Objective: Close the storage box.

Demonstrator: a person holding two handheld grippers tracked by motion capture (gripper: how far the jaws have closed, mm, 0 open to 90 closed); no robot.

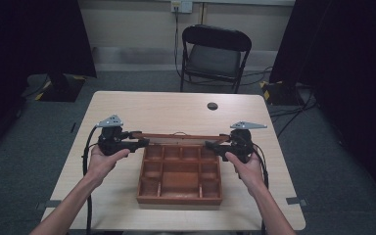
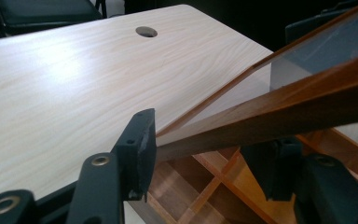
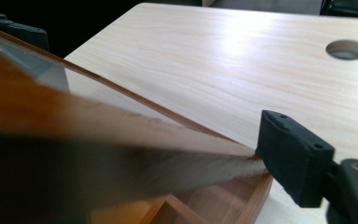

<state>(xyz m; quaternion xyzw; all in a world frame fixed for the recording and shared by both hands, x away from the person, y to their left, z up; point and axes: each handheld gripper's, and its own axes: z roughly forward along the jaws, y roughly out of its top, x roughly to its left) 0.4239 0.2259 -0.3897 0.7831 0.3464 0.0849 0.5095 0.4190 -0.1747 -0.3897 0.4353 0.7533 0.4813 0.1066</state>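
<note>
- the table carries the wooden box near our edge, so both hands can work it from the sides.
- the box is reddish-brown, open on top and split into many small compartments.
- we hold its lid, a thin wooden frame around a clear pane, raised over the box's far edge, one end per gripper, probably to keep it level.
- our left gripper has its pads at the lid's left end, the near pad touching the frame; we can't tell if it pinches.
- our right gripper pinches the right end, one pad against the frame's edge.
</note>
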